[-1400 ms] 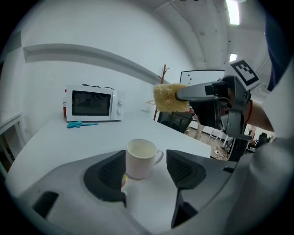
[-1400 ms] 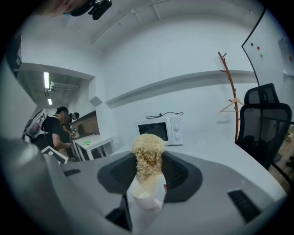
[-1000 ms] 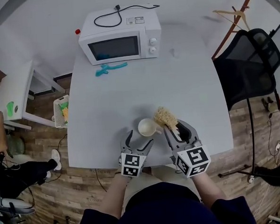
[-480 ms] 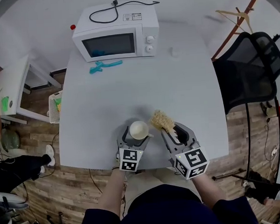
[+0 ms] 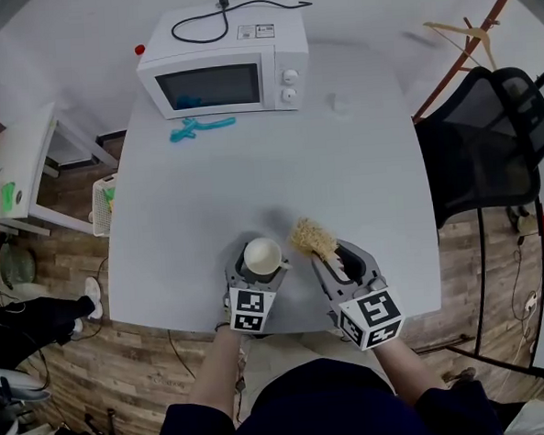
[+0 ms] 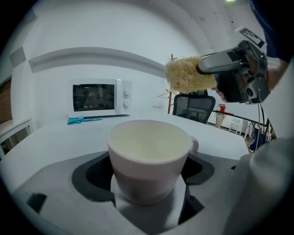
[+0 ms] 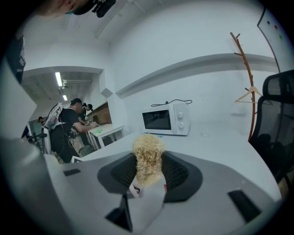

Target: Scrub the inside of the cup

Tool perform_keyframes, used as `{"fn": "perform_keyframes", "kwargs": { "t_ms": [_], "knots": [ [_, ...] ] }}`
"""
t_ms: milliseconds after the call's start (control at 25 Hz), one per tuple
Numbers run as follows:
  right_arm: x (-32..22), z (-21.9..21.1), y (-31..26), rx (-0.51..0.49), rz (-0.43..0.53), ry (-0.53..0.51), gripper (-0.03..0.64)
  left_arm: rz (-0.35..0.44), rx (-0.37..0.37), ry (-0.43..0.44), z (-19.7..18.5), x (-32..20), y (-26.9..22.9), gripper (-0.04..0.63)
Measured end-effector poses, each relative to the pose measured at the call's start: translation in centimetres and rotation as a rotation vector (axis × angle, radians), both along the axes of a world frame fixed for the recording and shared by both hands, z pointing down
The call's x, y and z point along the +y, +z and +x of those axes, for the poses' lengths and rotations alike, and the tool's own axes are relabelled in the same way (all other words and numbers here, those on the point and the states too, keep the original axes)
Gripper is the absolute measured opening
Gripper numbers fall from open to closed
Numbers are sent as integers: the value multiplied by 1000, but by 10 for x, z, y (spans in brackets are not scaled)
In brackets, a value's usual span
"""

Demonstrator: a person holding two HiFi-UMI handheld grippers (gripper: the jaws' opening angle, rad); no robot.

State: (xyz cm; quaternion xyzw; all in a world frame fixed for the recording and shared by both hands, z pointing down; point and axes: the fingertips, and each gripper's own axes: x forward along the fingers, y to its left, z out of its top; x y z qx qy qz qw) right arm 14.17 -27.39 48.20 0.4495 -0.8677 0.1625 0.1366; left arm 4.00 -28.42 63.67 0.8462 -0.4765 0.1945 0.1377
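Observation:
A cream cup [image 5: 262, 254] stands upright near the front edge of the grey table [image 5: 342, 162]. My left gripper [image 5: 262, 268] is open, with a jaw on each side of the cup. In the left gripper view the cup [image 6: 149, 156] fills the space between the pads [image 6: 94, 172], its handle pointing right. My right gripper [image 5: 334, 256] hovers just right of the cup, shut on the handle of a straw-coloured scrubber [image 5: 312, 236]. The scrubber's tuft [image 7: 148, 156] sticks out ahead of the right gripper [image 7: 147, 181]. The same tuft [image 6: 188, 75] hangs above and right of the cup.
A white microwave [image 5: 222, 57] stands at the table's far edge, with a teal tool [image 5: 200, 127] lying in front of it. A black office chair [image 5: 493, 143] and a coat stand [image 5: 454, 40] are on the right. A white side table [image 5: 16, 172] and a person [image 7: 73, 126] are on the left.
My left gripper has moved forward and right, so the cup, which stood just beyond its right jaw, now sits between its jaws. The right gripper still holds the scrubber beside the cup.

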Motion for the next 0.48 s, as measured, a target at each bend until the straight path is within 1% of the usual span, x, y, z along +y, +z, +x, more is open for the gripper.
{"fn": "perform_keyframes", "kwargs": {
  "t_ms": [280, 480],
  "knots": [
    [2, 1, 1, -1, 5, 1, 160, -7, -4, 4, -1, 0, 1, 419],
    [7, -1, -4, 9, 22, -6, 160, -6, -24, 21, -2, 5, -4, 419]
  ]
}}
